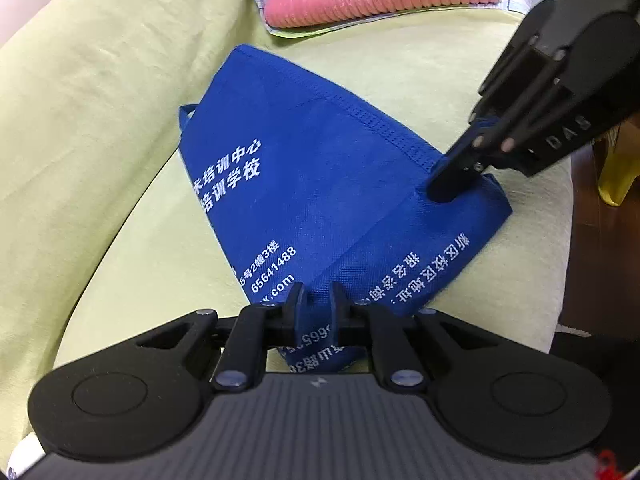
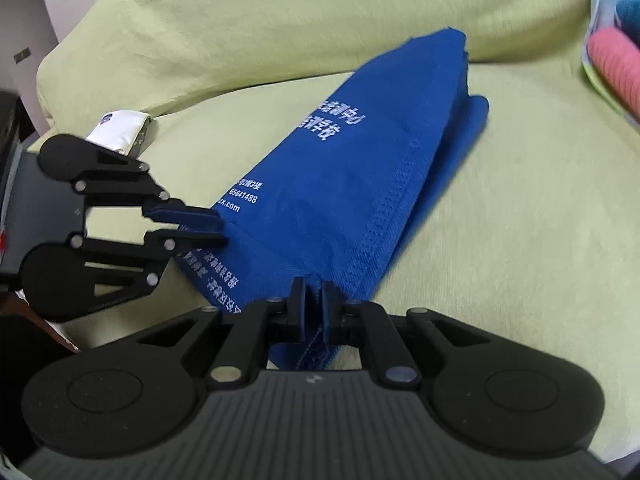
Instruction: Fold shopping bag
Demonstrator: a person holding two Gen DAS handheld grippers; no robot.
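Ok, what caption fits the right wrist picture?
Two claws, right and left, pinch a blue shopping bag on a green cushion.

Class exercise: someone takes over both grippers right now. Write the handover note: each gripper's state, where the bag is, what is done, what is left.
Left gripper: shut on the bag's printed edge.
Right gripper: shut on the stitched edge beside it.
Bag: on the green cushion, already doubled over and narrow, far end resting, one handle poking out.
Done: first folds.
Left: probably fold end to end, flatten, let go.
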